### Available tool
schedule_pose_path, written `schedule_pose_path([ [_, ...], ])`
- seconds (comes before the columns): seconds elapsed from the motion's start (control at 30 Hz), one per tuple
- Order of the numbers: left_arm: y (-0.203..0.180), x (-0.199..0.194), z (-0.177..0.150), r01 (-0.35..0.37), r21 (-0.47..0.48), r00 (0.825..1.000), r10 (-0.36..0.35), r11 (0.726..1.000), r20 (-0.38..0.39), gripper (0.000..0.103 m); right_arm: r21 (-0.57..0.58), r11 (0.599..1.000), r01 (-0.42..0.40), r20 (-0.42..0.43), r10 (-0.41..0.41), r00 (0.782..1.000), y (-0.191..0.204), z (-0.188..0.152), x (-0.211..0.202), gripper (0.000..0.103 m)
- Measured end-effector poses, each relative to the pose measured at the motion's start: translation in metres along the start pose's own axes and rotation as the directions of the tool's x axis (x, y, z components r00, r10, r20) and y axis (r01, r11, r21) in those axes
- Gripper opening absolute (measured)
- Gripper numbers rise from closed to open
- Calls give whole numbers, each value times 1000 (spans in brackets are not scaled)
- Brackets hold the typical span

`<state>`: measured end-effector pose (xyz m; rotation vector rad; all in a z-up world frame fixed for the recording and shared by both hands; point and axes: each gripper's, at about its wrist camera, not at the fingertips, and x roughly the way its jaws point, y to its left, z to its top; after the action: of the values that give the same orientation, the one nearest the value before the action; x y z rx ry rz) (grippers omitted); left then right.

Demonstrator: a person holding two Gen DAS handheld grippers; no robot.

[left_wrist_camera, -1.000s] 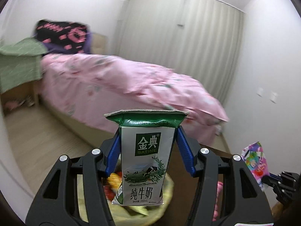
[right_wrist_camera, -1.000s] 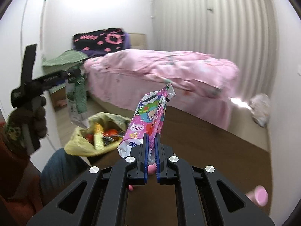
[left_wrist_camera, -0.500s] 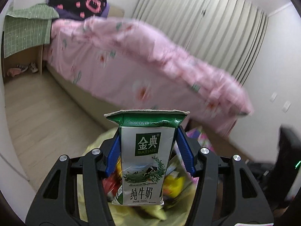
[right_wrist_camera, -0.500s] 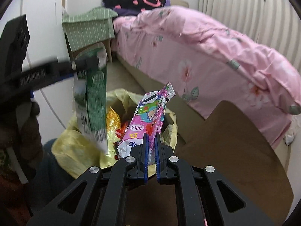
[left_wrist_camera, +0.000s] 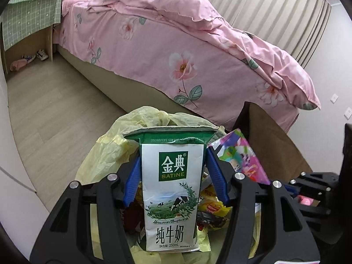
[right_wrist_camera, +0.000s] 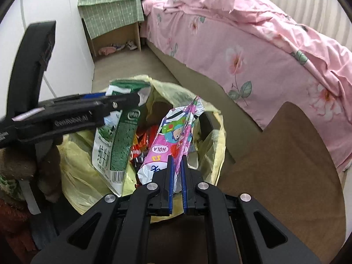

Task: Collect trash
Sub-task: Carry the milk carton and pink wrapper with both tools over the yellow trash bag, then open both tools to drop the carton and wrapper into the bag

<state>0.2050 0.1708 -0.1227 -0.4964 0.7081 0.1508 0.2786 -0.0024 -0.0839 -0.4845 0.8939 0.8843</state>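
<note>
My left gripper [left_wrist_camera: 173, 165] is shut on a white-and-green milk carton [left_wrist_camera: 172, 189], held upright over a bin lined with a yellow bag [left_wrist_camera: 114, 145]. In the right wrist view the same carton [right_wrist_camera: 114, 136] hangs above the bag [right_wrist_camera: 211, 145], with the left gripper [right_wrist_camera: 123, 101] coming in from the left. My right gripper [right_wrist_camera: 177, 165] is shut on a flat pink snack wrapper [right_wrist_camera: 173, 132], also over the bag's mouth. That wrapper [left_wrist_camera: 239, 156] shows to the right of the carton in the left wrist view. Several coloured wrappers [right_wrist_camera: 140, 147] lie inside the bag.
A bed with a pink floral cover [left_wrist_camera: 187, 50] fills the space behind the bin. A brown table top [right_wrist_camera: 286, 171] sits to the right. A bedside stand under a green cloth [right_wrist_camera: 112, 15] is at the back left. A white wall [right_wrist_camera: 55, 22] lies close on the left.
Both grippers have come down and tilted toward the yellow-lined bin, which now sits right below the carton and the wrapper. Both grips are unchanged.
</note>
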Motion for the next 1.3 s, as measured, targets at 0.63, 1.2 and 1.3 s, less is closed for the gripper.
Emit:
schedule_pose_path([
  [0.63,13,-13,-2,14,-72,1000,-16,997,-21,53,39,999,-15,-5,15,1000,18,5,7,7],
  [1.2,-4,-72,-10,-47,-2,998,47,999,47,70,195,978,-72,98,53,994,11,-11,-29,38],
  [1.3,-13,-90,-12,-50,24,997,48,998,65,79,215,974,-68,158,34,987,9,-23,-58,38],
])
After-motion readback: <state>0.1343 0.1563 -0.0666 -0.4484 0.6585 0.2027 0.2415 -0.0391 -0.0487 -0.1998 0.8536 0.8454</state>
